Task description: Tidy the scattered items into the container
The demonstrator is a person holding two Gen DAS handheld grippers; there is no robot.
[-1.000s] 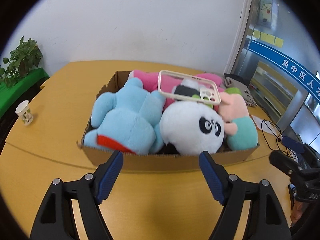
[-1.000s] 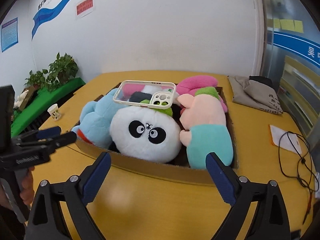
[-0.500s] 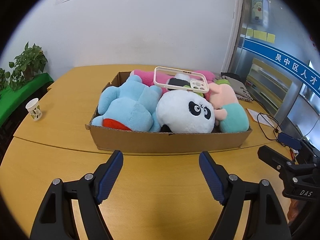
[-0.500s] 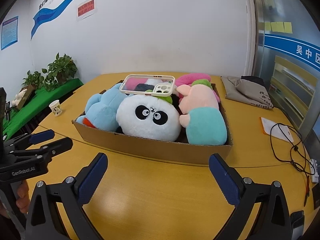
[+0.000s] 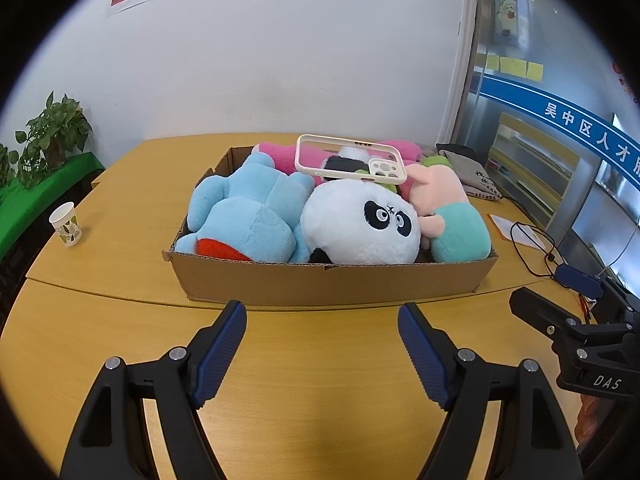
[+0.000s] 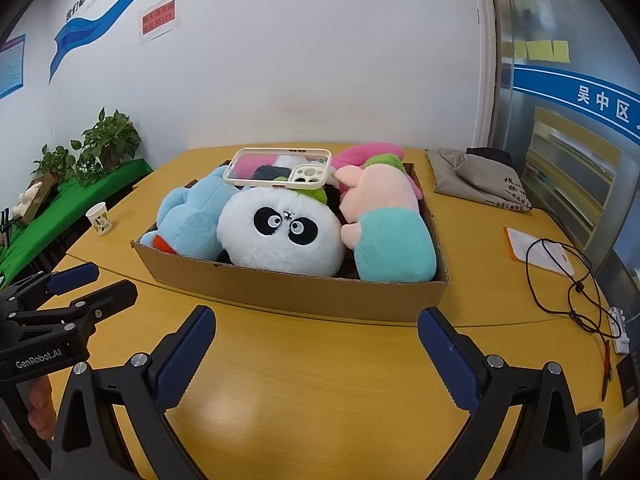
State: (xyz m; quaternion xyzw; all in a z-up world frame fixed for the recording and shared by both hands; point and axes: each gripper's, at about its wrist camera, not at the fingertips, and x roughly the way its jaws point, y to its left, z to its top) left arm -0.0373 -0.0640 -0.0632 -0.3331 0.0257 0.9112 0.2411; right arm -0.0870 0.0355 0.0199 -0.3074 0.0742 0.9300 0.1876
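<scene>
A shallow cardboard box (image 5: 328, 284) (image 6: 296, 292) stands on the yellow table, packed with plush toys: a light blue one (image 5: 248, 216) (image 6: 188, 216), a white panda head (image 5: 360, 228) (image 6: 280, 232), a pink and teal one (image 5: 452, 216) (image 6: 388, 232) and a bright pink one (image 5: 280, 156) behind. A cream phone case (image 5: 348, 158) (image 6: 278, 168) lies flat on top of them. My left gripper (image 5: 322, 316) hangs open and empty just in front of the box's near wall. My right gripper (image 6: 316, 320) is open and empty too, short of the box.
A paper cup (image 5: 66, 224) (image 6: 99, 218) stands at the table's left. A grey cloth bag (image 6: 480, 180), a paper card (image 6: 536, 250) and a black cable (image 6: 568, 284) lie to the right. Potted plants (image 6: 108, 140) sit on a green shelf at left.
Both grippers have drawn back from the box, which now looks smaller and farther. Their jaws stayed open and empty. The toys and phone case have not shifted.
</scene>
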